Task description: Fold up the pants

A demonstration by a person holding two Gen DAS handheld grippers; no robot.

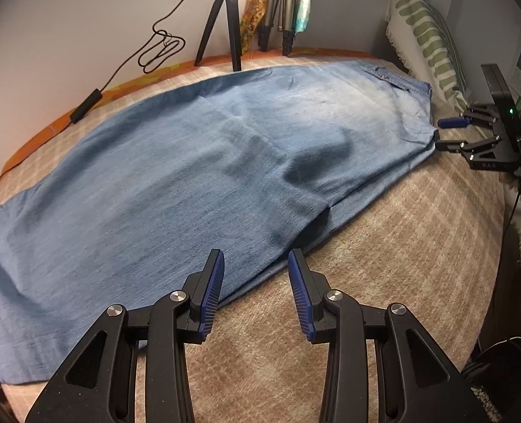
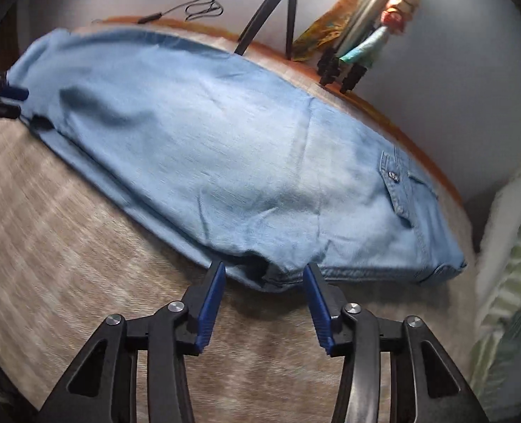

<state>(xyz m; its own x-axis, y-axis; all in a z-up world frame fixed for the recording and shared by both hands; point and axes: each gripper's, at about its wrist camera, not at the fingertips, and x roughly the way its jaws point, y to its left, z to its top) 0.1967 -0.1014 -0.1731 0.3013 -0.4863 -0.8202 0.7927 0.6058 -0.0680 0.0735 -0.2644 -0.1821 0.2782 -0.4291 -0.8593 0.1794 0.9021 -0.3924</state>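
Note:
Light blue denim pants [image 1: 176, 176] lie on a beige plaid bed cover, folded lengthwise with one leg on the other. My left gripper [image 1: 256, 257] is open and empty, just above the near edge of the legs. My right gripper [image 2: 264, 268] is open and empty at the near edge by the waist, its tips at the fabric. The pants [image 2: 207, 148] show a back pocket [image 2: 398, 187] at the right. The right gripper [image 1: 443, 134] also shows at the waist end in the left wrist view. The left gripper [image 2: 10, 100] shows at the far left in the right wrist view.
A black tripod [image 1: 225, 24] and a silver tripod [image 1: 278, 10] stand against the wall behind the bed. A black cable with an inline box [image 1: 84, 105] lies along the orange bed edge. A green striped pillow [image 1: 426, 42] is at the head end.

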